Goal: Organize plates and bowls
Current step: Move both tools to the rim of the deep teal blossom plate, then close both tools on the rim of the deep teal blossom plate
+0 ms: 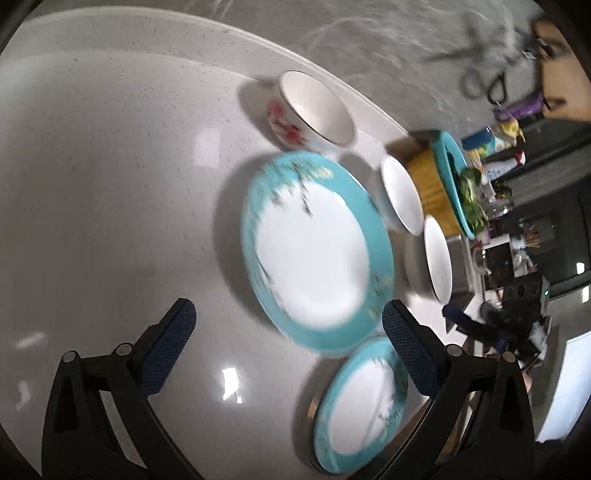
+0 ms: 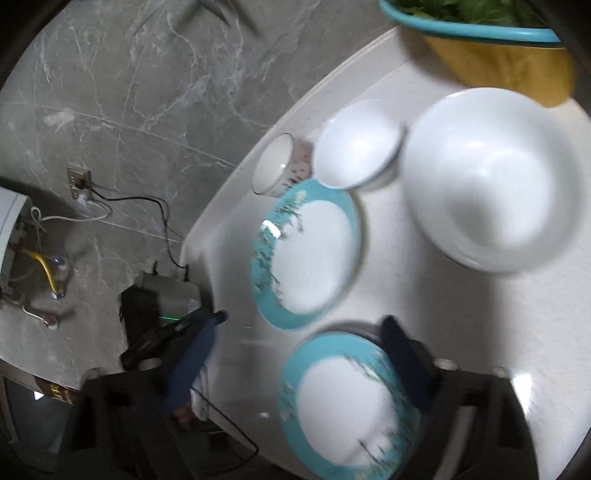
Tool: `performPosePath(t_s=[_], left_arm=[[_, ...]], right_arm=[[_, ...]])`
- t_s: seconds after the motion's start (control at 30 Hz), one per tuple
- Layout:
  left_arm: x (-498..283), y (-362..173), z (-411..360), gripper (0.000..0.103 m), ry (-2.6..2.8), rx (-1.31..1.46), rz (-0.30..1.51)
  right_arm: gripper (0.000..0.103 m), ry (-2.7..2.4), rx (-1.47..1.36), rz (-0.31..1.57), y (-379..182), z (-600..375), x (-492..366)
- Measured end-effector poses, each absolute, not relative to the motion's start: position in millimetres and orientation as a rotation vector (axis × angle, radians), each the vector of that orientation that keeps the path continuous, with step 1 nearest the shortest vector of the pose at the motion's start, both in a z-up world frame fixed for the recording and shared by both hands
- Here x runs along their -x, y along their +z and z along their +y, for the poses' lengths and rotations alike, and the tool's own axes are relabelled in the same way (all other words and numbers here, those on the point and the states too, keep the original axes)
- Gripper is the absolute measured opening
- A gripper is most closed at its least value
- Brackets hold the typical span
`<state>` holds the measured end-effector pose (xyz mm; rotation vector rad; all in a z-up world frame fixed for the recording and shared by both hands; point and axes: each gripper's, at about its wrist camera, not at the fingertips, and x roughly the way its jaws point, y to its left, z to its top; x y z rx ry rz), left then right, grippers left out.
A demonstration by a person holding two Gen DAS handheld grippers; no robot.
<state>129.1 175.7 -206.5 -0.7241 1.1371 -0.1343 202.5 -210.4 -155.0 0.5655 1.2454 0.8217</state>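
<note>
Two white plates with turquoise rims lie on the pale table. In the left wrist view the larger plate (image 1: 314, 251) lies just beyond my left gripper (image 1: 288, 306), which is open with nothing between its pads. The second plate (image 1: 362, 406) is under its right finger (image 1: 406, 343). In the right wrist view that second plate (image 2: 343, 402) lies low between the fingers of my open right gripper (image 2: 304, 319), and the pads are not pressing on it. A flowered bowl (image 1: 310, 110), a small white bowl (image 2: 358, 144) and a large white bowl (image 2: 487, 177) stand behind the plates.
A turquoise basket (image 2: 469, 22) of greens rests on a wooden board (image 2: 509, 66) at the table's far side. A dark round rim (image 1: 314, 406) shows under the second plate. The table's curved edge (image 2: 207, 229) drops to a marble floor with cables and a dark box (image 2: 162, 295).
</note>
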Motion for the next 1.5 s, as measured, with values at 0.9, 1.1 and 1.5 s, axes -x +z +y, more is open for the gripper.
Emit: performPosePath(t_s=[0.9, 1.1, 1.5], left_arm=[[-220, -264, 194, 0.088, -0.343, 0.664, 1.241], [-219, -271, 186, 0.048, -0.390, 0.657, 1.276], [-220, -275, 190, 0.028, -0.368, 0.672, 1.296]], right_arm=[[0.057, 0.784, -0.571, 1.430, -235, -148, -273], [0.055, 0.795, -0.580, 1.444, -239, -144, -274], [0.017, 0.734, -0.542, 1.485, -245, -145, -279]])
